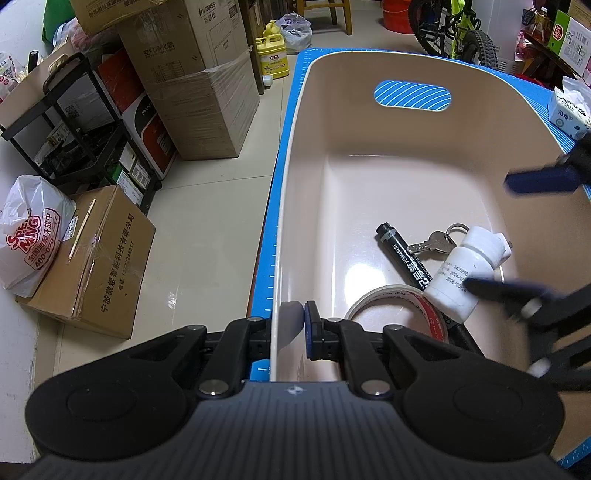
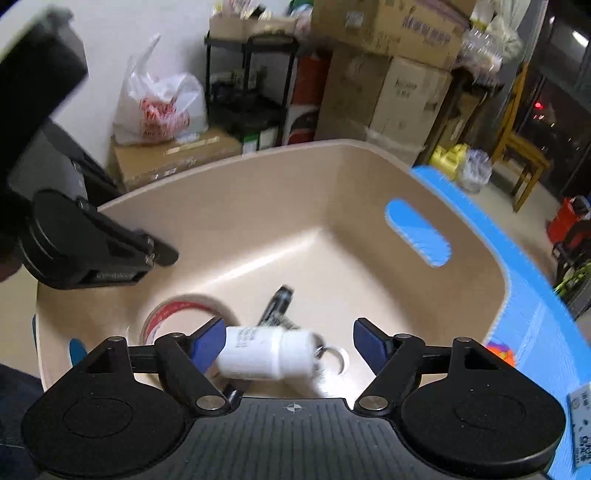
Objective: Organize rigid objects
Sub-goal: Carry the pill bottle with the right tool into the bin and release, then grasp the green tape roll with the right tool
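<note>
A beige plastic bin [image 1: 295, 155] [image 2: 258, 192] stands on a blue mat [image 1: 264, 258]. My left gripper [image 1: 298, 320] [image 2: 162, 254] is shut on the bin's near left wall, one pad inside and one outside. In the bin lie a black permanent marker [image 1: 397, 251] [image 2: 279, 299], keys on a ring [image 1: 434, 240], a tape roll [image 1: 388, 299] [image 2: 173, 314] and a white bottle [image 1: 465, 273] [image 2: 266, 354]. The bottle rests across the marker and tape. My right gripper [image 1: 487, 233] [image 2: 289, 334] hangs open over the bottle, which sits between the pads, close to one and clear of the other.
Cardboard boxes [image 1: 96, 258], a white shopping bag [image 1: 29, 232] and a black rack [image 1: 85, 122] stand on the floor left of the table. A tissue pack [image 1: 569, 110] lies on the mat right of the bin. A bicycle [image 1: 458, 33] and yellow jug [image 1: 272, 55] stand beyond.
</note>
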The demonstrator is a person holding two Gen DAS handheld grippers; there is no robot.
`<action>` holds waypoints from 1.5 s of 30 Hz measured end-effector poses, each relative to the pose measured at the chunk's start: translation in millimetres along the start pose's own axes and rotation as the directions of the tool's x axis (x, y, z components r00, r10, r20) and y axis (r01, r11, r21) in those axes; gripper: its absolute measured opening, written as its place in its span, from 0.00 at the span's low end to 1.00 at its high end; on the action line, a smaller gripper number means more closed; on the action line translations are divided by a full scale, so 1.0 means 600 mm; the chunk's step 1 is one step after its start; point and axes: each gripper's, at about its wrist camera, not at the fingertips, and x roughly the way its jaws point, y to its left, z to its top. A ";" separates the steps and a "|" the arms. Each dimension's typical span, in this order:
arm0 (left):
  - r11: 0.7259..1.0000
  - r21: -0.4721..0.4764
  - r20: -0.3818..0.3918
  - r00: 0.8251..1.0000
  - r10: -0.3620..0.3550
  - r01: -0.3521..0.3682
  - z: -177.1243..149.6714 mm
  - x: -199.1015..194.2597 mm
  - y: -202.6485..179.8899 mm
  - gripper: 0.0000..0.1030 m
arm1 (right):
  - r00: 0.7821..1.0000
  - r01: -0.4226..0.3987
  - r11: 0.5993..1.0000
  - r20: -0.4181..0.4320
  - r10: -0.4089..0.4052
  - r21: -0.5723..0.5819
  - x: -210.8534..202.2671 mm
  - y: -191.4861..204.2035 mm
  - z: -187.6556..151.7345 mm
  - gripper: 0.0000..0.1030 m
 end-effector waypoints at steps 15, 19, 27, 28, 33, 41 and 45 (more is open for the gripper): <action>1.000 0.000 -0.003 1.000 0.007 -0.007 0.002 -0.001 -0.001 0.12 | 0.945 0.215 0.947 0.193 -0.264 0.239 -0.121 -0.172 -0.042 0.78; 1.000 0.002 -0.003 1.000 0.009 -0.009 0.003 -0.001 -0.003 0.13 | 0.935 0.253 0.926 0.175 -0.309 0.281 -0.103 -0.201 -0.068 0.78; 1.000 0.002 -0.003 1.000 0.010 -0.010 0.003 -0.001 -0.004 0.13 | 0.946 0.265 0.908 0.097 -0.311 0.323 -0.007 -0.223 -0.098 0.78; 1.000 0.003 -0.003 1.000 0.010 -0.010 0.003 -0.001 -0.004 0.13 | 0.948 0.265 0.910 0.084 -0.306 0.320 0.005 -0.223 -0.099 0.78; 1.000 0.004 -0.003 1.000 0.011 -0.011 0.002 0.000 -0.004 0.13 | 0.951 0.288 0.902 0.017 -0.309 0.321 0.051 -0.221 -0.110 0.75; 1.000 0.003 -0.003 1.000 0.011 -0.011 0.002 0.000 -0.004 0.13 | 0.952 0.300 0.893 -0.040 -0.305 0.335 0.101 -0.227 -0.116 0.67; 1.000 0.004 -0.003 1.000 0.011 -0.011 0.002 0.000 -0.004 0.13 | 0.954 0.298 0.900 -0.062 -0.294 0.318 0.121 -0.222 -0.114 0.57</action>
